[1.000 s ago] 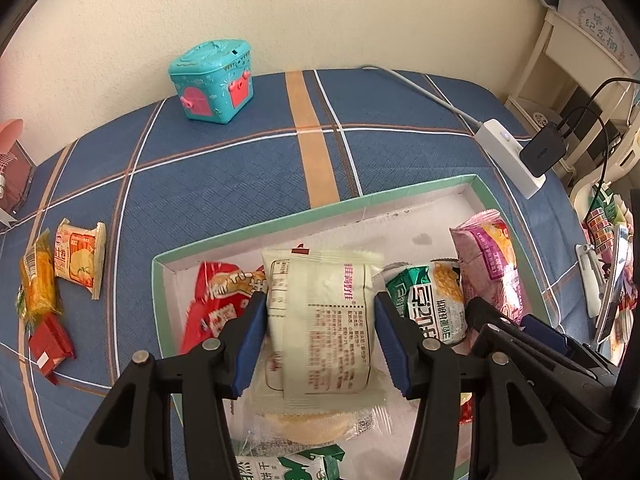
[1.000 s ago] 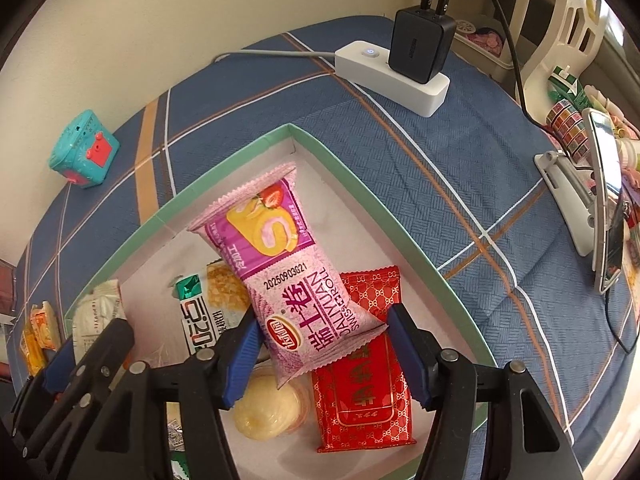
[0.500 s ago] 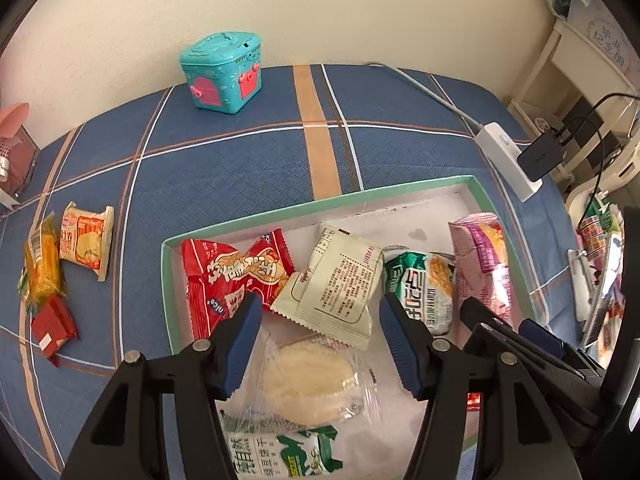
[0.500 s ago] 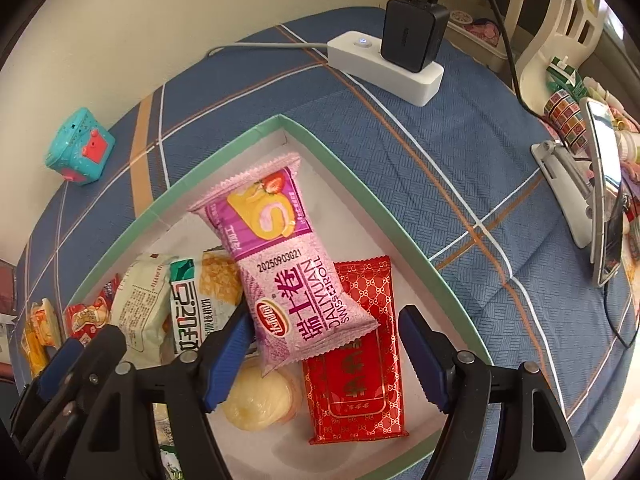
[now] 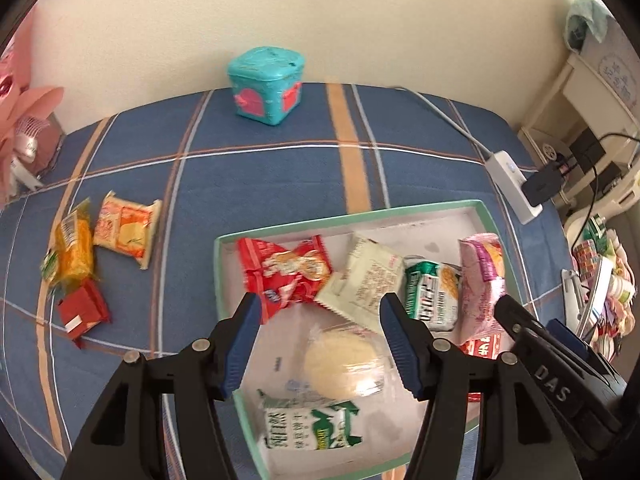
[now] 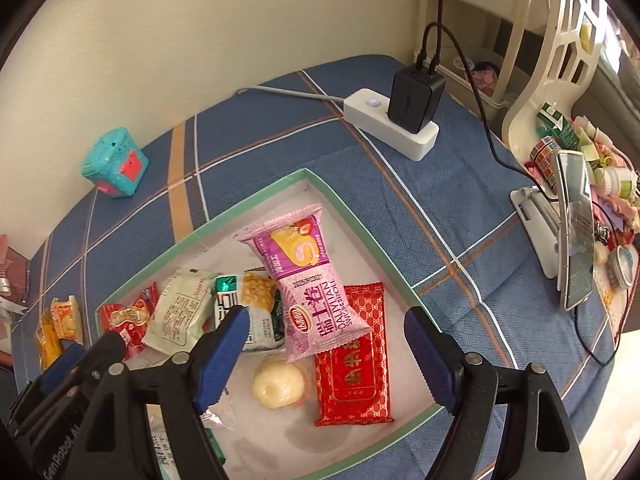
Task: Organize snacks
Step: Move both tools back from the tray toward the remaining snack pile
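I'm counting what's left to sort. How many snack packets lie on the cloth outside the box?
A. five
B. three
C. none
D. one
B: in the left wrist view, an orange-and-white packet, a yellow packet and a red packet lie on the cloth, left of the box.

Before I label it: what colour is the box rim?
Mint green rim, white inside; clearest in the right wrist view.

Plain cream wall [image 5: 360, 12] behind; white shelf unit [image 5: 600, 92] at right (daylit).
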`<state>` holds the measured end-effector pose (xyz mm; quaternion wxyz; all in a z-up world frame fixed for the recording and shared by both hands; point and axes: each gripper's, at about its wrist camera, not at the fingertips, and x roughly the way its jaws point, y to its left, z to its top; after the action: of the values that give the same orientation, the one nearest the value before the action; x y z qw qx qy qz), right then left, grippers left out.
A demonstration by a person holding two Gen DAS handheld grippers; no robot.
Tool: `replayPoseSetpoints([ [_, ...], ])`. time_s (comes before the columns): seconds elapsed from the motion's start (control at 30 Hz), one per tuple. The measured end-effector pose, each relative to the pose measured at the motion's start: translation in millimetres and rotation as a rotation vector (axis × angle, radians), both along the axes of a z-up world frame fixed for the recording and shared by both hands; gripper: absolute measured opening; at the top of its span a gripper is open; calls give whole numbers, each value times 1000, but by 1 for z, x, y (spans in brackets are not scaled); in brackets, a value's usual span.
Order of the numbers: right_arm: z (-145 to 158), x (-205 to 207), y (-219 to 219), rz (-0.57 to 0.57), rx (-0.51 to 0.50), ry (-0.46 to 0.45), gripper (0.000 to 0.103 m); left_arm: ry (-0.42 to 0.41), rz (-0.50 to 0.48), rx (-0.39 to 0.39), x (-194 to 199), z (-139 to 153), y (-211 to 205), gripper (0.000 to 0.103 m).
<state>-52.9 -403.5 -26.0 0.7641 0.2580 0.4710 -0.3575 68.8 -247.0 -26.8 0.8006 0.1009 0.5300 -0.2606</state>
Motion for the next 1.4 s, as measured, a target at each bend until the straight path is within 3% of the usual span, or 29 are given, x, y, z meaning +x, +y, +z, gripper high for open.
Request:
replayPoseSetpoints([
  [0.37, 8, 18, 37, 111, -20, 5, 83, 18, 117, 24, 15, -9, 50, 63],
  [0.63, 8, 24, 54, 154, -26, 15, 83, 91, 232, -16, 24, -19, 98, 63],
  [0.93, 8, 29, 64, 184, -46, 31, 83, 132, 291, -57, 27, -22, 130, 63],
  [1.07, 6, 31, 66, 190, -52, 43, 83, 138, 302, -77, 29, -21, 134, 74],
  [1.13, 5, 32, 66, 193, -55, 46, 83, 138, 301, -81, 30, -21, 135, 74],
  [1.33, 0, 35, 67, 198, -48, 53, 99, 131, 312, -70, 33, -23, 138, 75],
  [1.4, -1, 36, 68, 204, -50, 48, 103, 120, 319, -66, 34, -23, 139, 86],
])
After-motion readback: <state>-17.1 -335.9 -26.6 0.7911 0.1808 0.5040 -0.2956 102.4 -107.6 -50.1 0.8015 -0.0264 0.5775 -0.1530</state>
